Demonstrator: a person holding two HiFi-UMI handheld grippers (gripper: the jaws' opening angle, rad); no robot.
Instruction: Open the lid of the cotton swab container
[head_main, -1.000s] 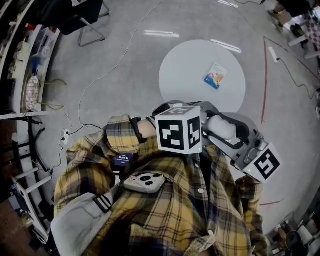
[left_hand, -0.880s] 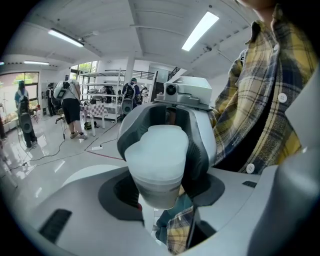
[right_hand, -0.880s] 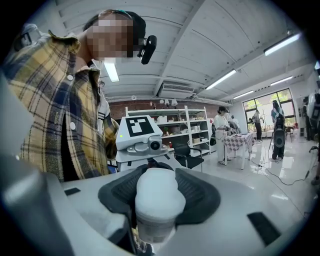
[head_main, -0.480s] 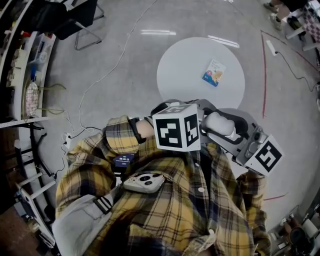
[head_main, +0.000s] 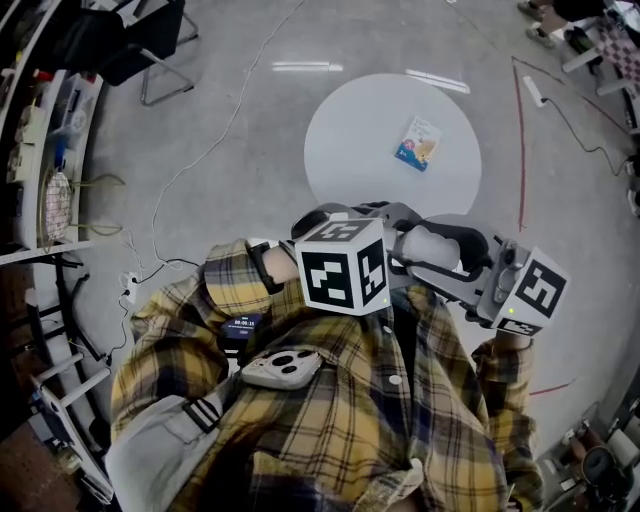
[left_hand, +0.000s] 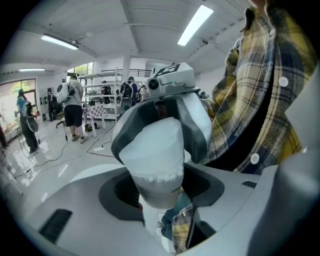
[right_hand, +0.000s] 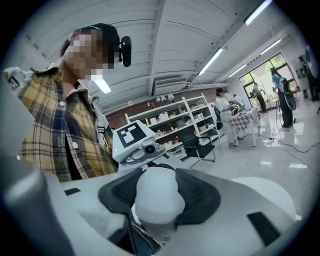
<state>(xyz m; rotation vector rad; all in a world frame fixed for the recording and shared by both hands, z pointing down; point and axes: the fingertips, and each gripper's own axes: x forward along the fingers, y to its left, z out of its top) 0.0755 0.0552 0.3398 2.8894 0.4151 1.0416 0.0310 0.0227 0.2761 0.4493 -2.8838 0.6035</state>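
White lid is clamped in the right hand-held gripper; the left hand-held gripper clamps the container, so they can separate.

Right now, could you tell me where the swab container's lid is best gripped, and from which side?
Grip the lid across its round side wall, coming from the side facing the left gripper, which holds the container just below it. The lid is the wider white cap, so jaws can span it clear of the left jaws. The right gripper appears closed on it this way.
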